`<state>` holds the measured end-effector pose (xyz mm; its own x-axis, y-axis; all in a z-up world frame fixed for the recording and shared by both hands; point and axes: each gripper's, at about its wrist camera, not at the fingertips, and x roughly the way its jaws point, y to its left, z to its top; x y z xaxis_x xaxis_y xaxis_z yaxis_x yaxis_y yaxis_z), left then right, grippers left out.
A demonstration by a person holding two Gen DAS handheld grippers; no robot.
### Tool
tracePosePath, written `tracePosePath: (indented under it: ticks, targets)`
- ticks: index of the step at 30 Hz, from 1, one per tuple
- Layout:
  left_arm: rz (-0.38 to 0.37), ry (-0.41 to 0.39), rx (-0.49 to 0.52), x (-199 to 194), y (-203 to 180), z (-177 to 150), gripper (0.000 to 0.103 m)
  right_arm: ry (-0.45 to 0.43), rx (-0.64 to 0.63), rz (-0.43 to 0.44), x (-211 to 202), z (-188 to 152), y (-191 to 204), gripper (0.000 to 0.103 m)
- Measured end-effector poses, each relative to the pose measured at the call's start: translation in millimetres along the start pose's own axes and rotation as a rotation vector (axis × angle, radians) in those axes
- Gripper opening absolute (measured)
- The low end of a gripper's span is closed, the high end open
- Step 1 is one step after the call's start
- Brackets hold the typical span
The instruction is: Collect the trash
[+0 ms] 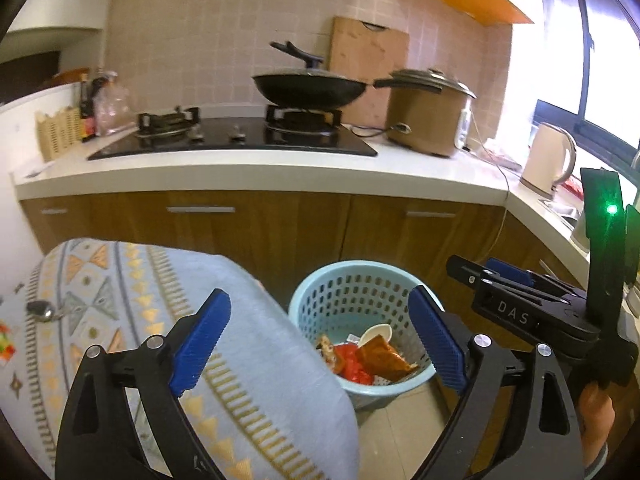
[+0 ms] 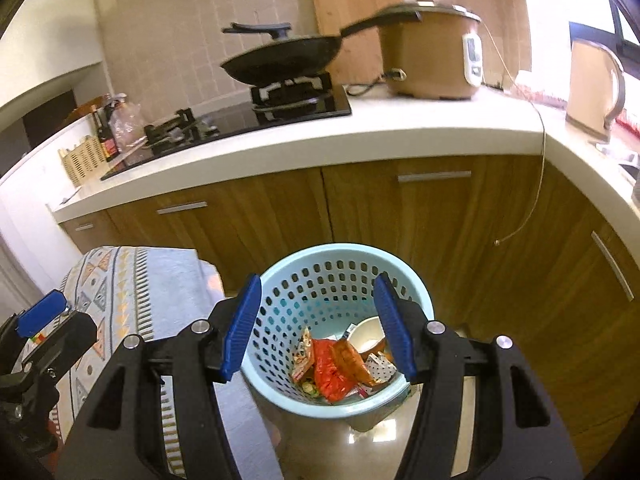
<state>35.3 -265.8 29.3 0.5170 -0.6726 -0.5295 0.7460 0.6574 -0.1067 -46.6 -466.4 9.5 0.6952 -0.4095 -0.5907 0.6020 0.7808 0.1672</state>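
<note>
A light blue perforated trash basket (image 1: 352,292) (image 2: 332,280) stands on the floor by the cabinets. It holds red and orange wrappers (image 1: 360,364) (image 2: 336,368) and a white cup (image 2: 366,338). My left gripper (image 1: 320,344) is open and empty, above the table edge and the basket. My right gripper (image 2: 318,324) is open and empty, right over the basket; it also shows in the left wrist view (image 1: 520,300). A metal spoon (image 1: 42,310) and a colourful wrapper (image 1: 6,346) lie on the patterned tablecloth (image 1: 132,300).
Wooden cabinets (image 2: 400,220) under a white counter (image 1: 240,172) stand behind the basket. On the counter are a hob with a black wok (image 1: 308,88), a brown rice cooker (image 1: 428,112), a kettle (image 1: 548,160) and a wicker basket (image 1: 58,132).
</note>
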Motion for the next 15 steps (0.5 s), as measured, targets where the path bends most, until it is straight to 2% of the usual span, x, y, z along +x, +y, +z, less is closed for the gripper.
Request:
tracePosePath:
  ticks: [5, 15]
  targets:
    - [0.061, -0.025, -0.01, -27, 5, -15, 0.088, -0.057, -0.054, -0.012, -26, -12, 20, 0.055]
    - [0.169, -0.057, -0.002, -71, 14, -49, 0.089, -0.064, -0.11, 0.022, -50, -37, 52, 0.055]
